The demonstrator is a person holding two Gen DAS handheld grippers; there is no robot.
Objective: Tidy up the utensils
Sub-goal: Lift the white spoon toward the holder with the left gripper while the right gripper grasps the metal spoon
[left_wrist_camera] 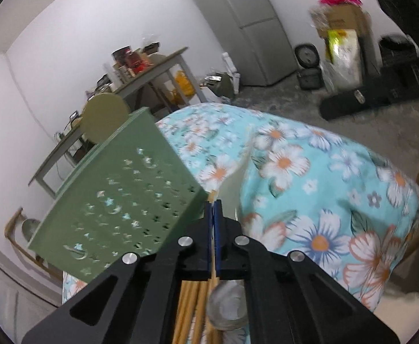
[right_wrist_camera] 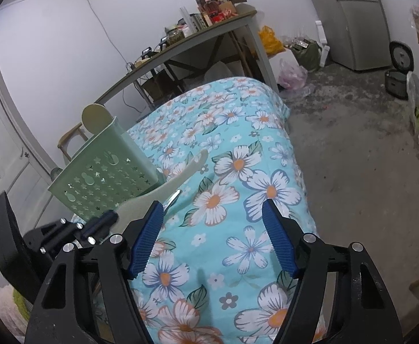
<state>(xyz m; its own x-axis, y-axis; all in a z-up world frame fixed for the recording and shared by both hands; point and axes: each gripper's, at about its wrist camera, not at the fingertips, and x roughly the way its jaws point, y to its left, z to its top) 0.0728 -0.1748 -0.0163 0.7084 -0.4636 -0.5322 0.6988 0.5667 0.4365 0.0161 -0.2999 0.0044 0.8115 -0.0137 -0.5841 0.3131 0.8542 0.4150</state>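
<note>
Blue-padded left tool (left_wrist_camera: 212, 204) pinching wooden chopstick (left_wrist_camera: 213, 261); right tool (right_wrist_camera: 213, 238) spread wide, holding nothing.

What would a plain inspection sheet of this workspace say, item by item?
Surface: floral tablecloth covers the table.
Job's things: green perforated utensil holder; pale rice paddle lying beside it; chopsticks.
Clutter: nothing seen on the cloth beyond these.
Grippers: left gripper shut on chopsticks; right gripper open, empty.
Cables: dark cable hangs under the side table.
Surroundings: grey fridge, boxes, bags, concrete floor.
</note>
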